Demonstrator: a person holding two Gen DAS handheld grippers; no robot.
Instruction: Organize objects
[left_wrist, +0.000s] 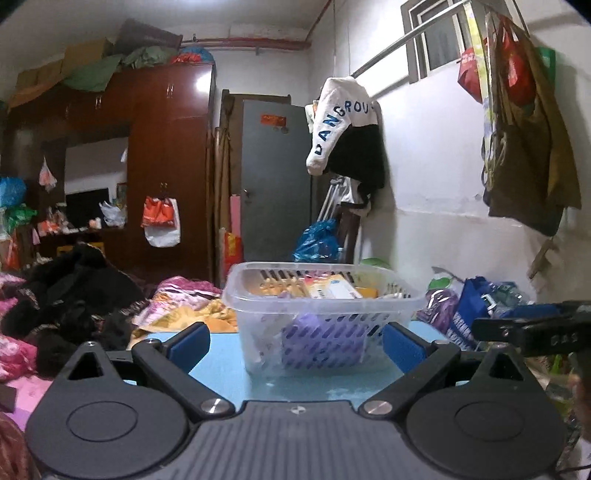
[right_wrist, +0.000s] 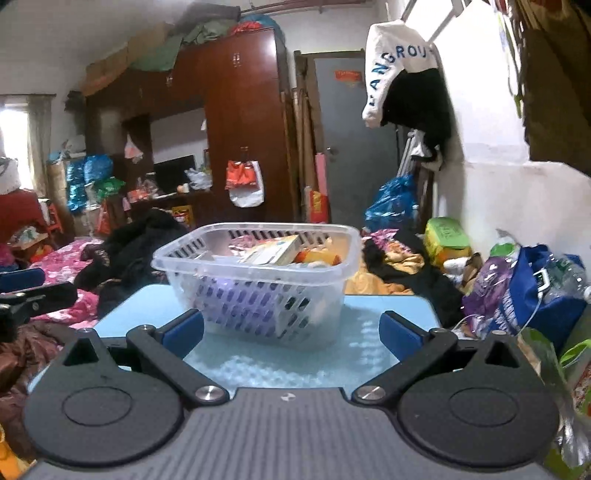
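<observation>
A clear plastic basket (left_wrist: 325, 295) stands on a light blue table (left_wrist: 221, 365). It holds a white and orange box (left_wrist: 332, 288), a purple item (left_wrist: 317, 339) and other small packets. My left gripper (left_wrist: 297, 347) is open and empty, just in front of the basket. In the right wrist view the basket (right_wrist: 258, 273) stands further ahead on the table (right_wrist: 388, 306). My right gripper (right_wrist: 291, 332) is open and empty, short of the basket. The right gripper's body shows at the right edge of the left wrist view (left_wrist: 532, 328).
Piles of dark and pink clothes (left_wrist: 66, 295) lie on a bed left of the table. Bags and bottles (right_wrist: 524, 291) crowd the right side by the white wall. A brown wardrobe (left_wrist: 162, 155) and a grey door (left_wrist: 273, 177) stand behind.
</observation>
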